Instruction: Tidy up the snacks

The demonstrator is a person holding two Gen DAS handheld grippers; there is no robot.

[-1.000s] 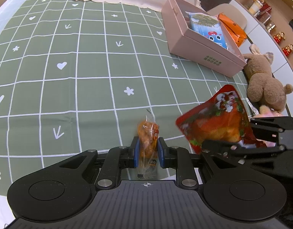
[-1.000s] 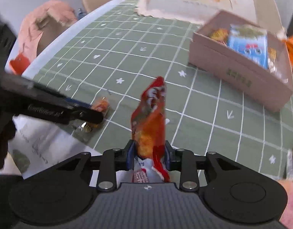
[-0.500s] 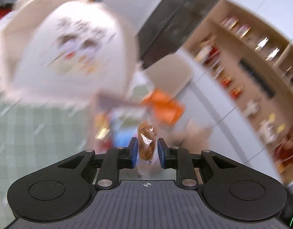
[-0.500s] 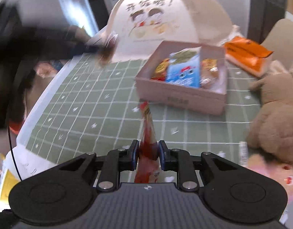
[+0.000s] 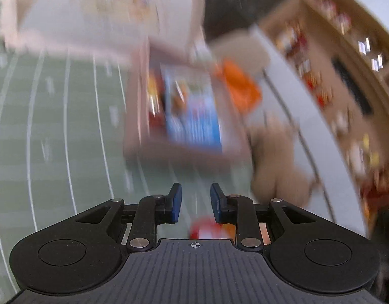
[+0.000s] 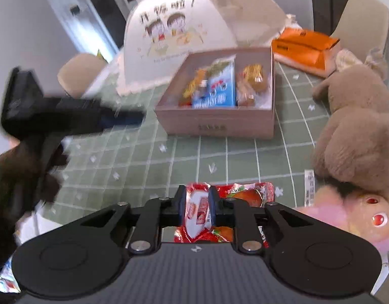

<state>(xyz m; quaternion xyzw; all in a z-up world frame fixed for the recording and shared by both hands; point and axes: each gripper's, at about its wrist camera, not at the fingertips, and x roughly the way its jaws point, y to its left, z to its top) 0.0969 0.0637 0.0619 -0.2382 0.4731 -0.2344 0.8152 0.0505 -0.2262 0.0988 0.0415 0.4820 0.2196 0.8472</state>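
The left wrist view is blurred. My left gripper (image 5: 193,200) is open with nothing between its blue pads, and ahead of it stands the pink box (image 5: 154,152) holding a blue packet (image 5: 194,116). In the right wrist view the same box (image 6: 214,124) holds the blue packet (image 6: 217,88), a yellow packet and small orange-brown snacks (image 6: 250,86) on its right side. My right gripper (image 6: 197,206) has the red snack packet (image 6: 245,193) between its pads. Its jaws are opening, the pads still touch the folded packet, and the packet droops to the right. The left gripper (image 6: 123,117) hovers left of the box.
A green checked tablecloth (image 6: 184,159) covers the table. Behind the box stands a white mesh food cover (image 6: 184,25). An orange pouch (image 6: 305,45) lies at the back right. A brown plush toy (image 6: 353,131) and a pink one (image 6: 346,212) sit on the right.
The left gripper carried the small orange snack up toward the box and no longer holds it. The right gripper lifted the red packet; the packet has flopped from upright to sagging.
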